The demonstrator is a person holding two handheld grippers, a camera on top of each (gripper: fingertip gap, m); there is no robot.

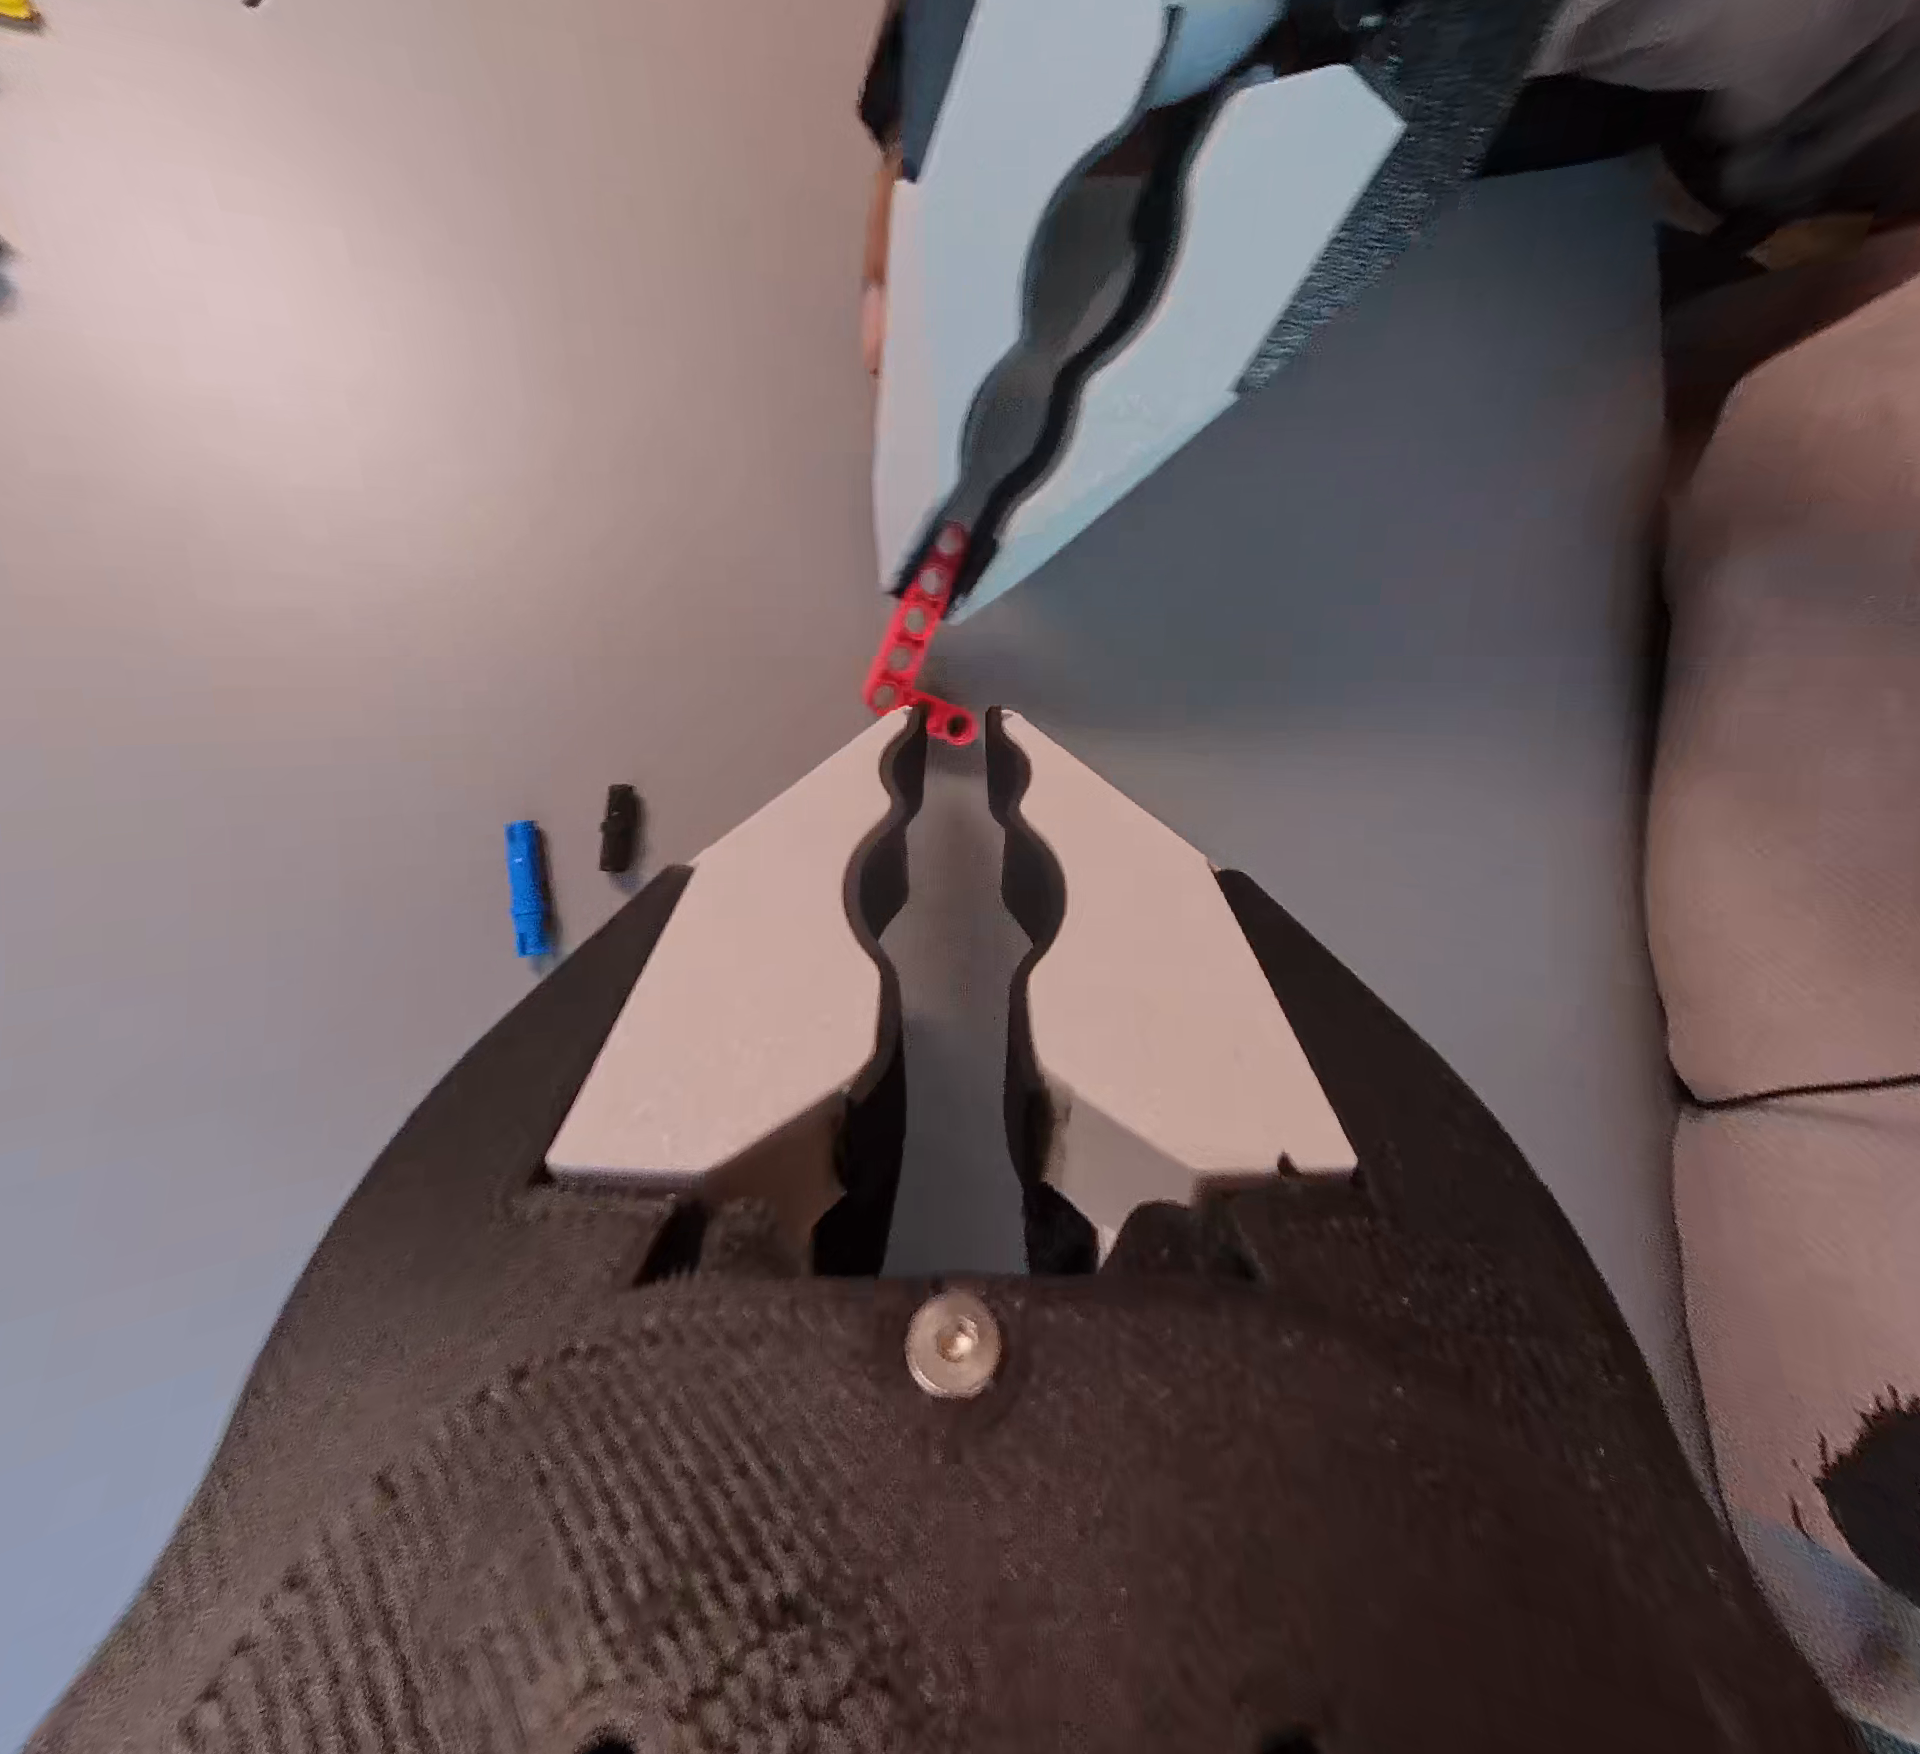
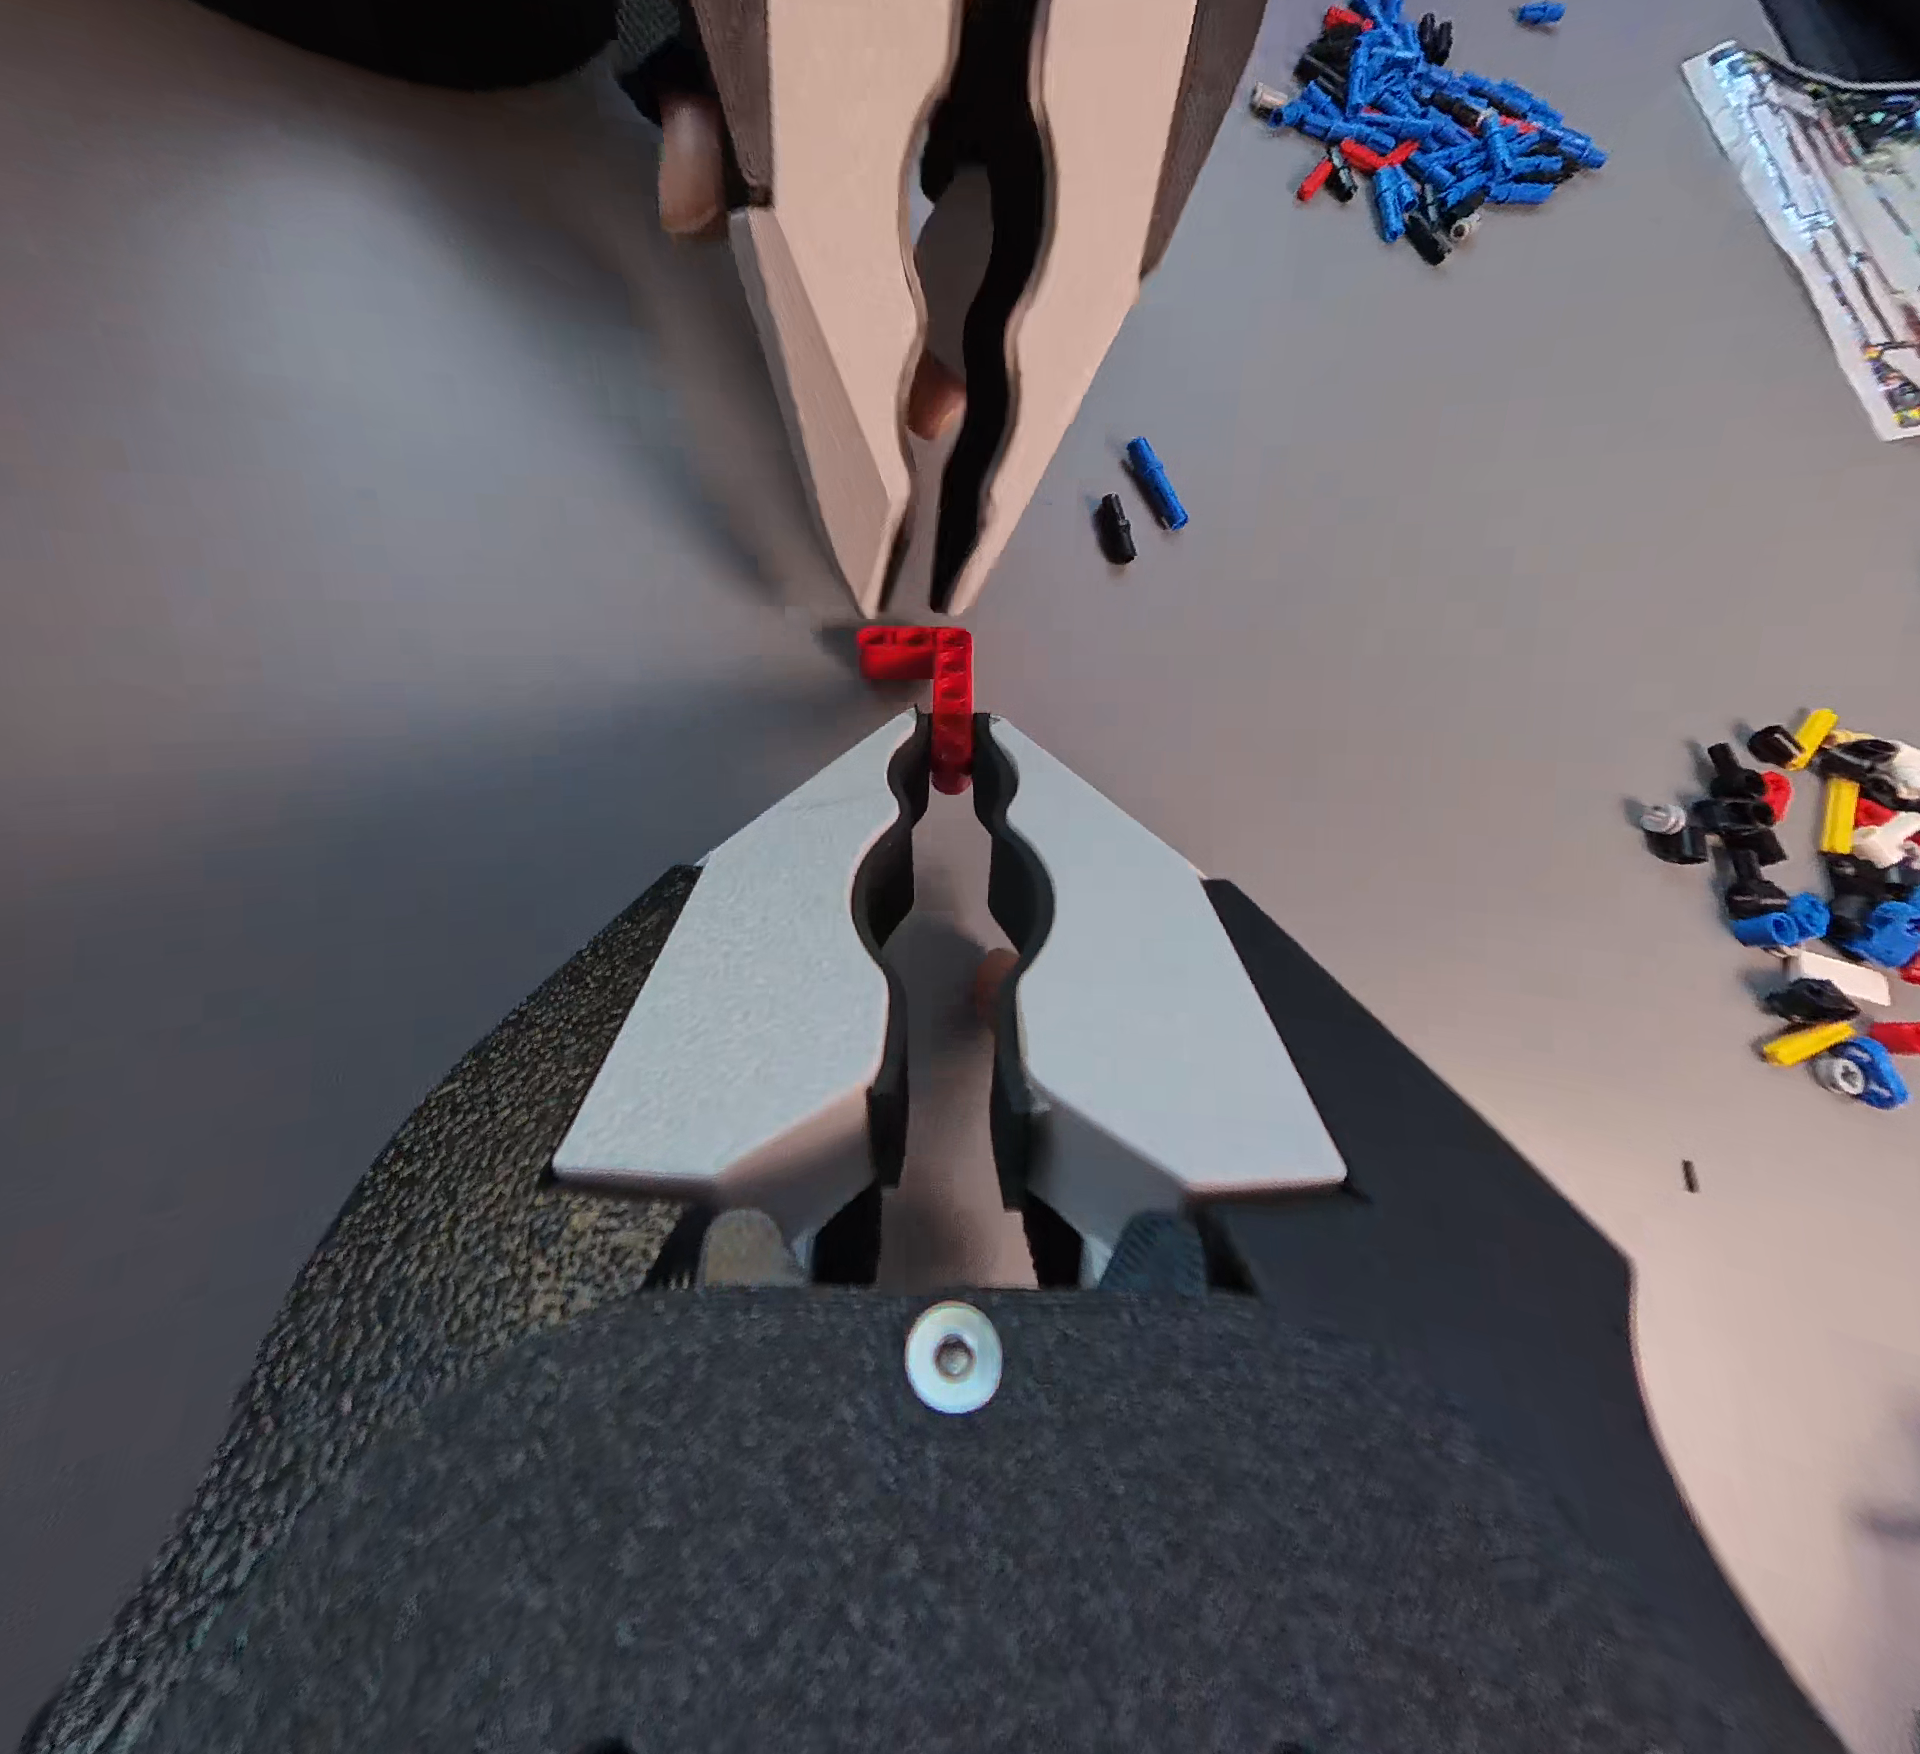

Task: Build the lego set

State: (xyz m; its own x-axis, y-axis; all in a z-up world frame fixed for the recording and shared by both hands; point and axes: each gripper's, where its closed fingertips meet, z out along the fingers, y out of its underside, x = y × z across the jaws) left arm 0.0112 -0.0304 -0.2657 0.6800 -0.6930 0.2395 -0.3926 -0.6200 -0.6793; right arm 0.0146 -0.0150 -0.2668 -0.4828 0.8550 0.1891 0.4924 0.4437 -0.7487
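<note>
Item: red L-shaped beam (image 2: 940,686), long arm pinched in your right gripper (image 2: 951,748) above the desk (image 2: 416,457), short arm at your parted left gripper (image 1: 954,717); risk: a loose transfer twists or drops it.

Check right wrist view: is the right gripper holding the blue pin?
No. The right gripper is shut on the red L-shaped beam, while the blue pin lies loose on the table.

Black textured grippers, pale wavy-edged jaws
</note>
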